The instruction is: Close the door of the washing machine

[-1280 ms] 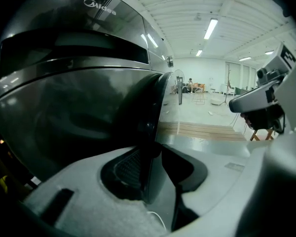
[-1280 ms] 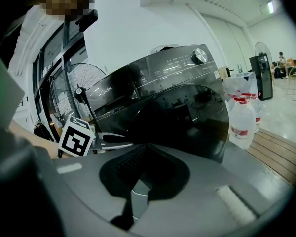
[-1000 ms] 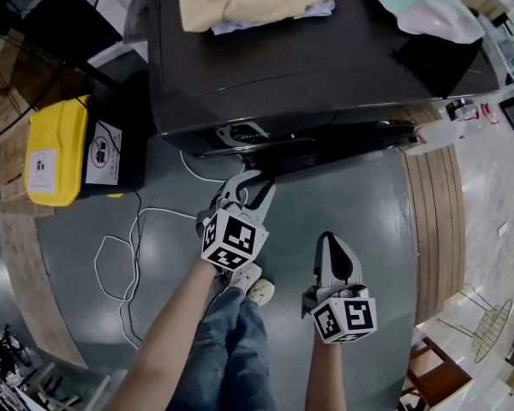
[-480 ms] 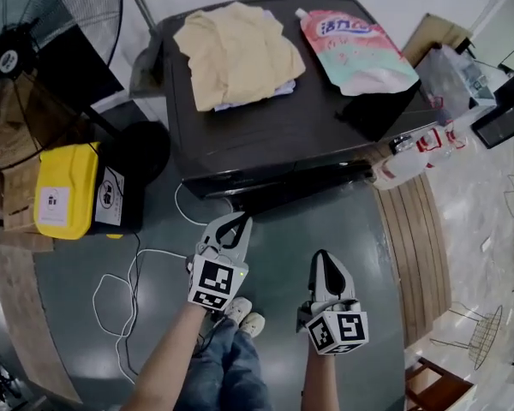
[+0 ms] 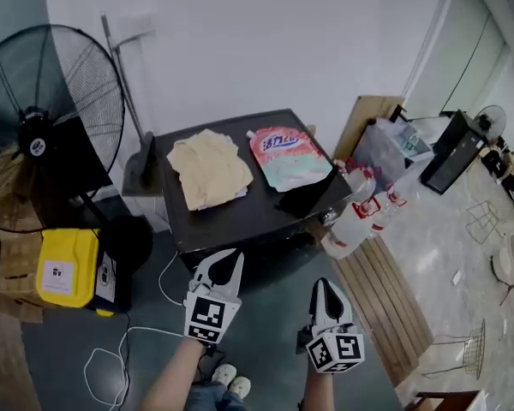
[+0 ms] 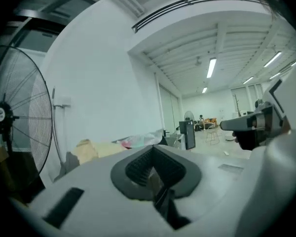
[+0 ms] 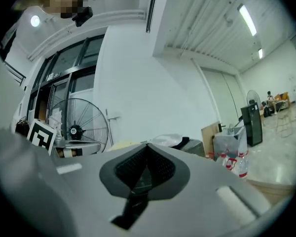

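The dark washing machine [image 5: 240, 217] stands against the white wall, and only a sliver of its front [image 5: 278, 248] shows, so the door cannot be made out. On its top lie a beige cloth [image 5: 207, 169] and a pink detergent pouch [image 5: 278, 157]. My left gripper [image 5: 229, 259] hangs in the air just before the machine's front edge, shut and empty. To its right my right gripper [image 5: 327, 288] is also shut on nothing, a little farther from the machine. The left gripper view has the pads meeting [image 6: 155, 174], and the right gripper view likewise [image 7: 144, 169].
A large standing fan [image 5: 47, 135] and a yellow container [image 5: 68, 268] are left of the machine. A white cable [image 5: 111, 362] loops on the floor. Plastic bottles [image 5: 360, 217] and a wooden strip [image 5: 385, 306] lie to the right. The person's shoes [image 5: 227, 382] are below the grippers.
Both grippers and the head camera have risen well above the floor. The left gripper's jaws, open by the machine's front a second ago, have shut. The whole machine top has come into view.
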{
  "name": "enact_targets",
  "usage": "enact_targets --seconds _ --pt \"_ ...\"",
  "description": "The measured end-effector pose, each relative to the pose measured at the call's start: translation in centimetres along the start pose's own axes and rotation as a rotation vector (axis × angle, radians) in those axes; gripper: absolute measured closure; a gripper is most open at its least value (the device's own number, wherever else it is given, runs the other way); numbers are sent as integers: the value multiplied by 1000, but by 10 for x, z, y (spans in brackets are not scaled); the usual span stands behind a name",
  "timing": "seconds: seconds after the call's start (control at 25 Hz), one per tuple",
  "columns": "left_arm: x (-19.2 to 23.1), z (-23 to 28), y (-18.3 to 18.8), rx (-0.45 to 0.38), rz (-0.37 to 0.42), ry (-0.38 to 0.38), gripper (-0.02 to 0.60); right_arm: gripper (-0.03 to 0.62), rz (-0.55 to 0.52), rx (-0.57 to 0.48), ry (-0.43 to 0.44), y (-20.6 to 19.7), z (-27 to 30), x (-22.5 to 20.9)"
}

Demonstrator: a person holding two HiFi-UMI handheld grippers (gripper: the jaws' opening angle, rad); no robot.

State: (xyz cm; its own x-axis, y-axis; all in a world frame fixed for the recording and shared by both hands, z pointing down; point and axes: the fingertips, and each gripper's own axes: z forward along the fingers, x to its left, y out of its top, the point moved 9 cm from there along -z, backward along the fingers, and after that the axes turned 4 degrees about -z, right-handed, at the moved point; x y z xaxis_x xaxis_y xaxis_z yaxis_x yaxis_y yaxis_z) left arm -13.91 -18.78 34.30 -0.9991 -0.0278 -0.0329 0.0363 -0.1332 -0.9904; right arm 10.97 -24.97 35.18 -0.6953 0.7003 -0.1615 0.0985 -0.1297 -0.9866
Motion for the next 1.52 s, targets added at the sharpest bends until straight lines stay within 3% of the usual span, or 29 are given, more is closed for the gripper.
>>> enact_targets --seconds 0.28,0.56,0.8,1.52 --pt "-22 -15 94 -148 59 -33 574 581 -64 -147 -60 82 -41 -4" --pt "-47 -27 149 -237 108 -74 574 582 -119 -252 -97 135 -64 -6" --pt "-60 -37 160 -259 107 -96 574 582 -149 -287 -141 154 -79 -9" --pt "-57 -49 148 -237 93 -138 574 582 -169 -228 -198 143 -91 4"
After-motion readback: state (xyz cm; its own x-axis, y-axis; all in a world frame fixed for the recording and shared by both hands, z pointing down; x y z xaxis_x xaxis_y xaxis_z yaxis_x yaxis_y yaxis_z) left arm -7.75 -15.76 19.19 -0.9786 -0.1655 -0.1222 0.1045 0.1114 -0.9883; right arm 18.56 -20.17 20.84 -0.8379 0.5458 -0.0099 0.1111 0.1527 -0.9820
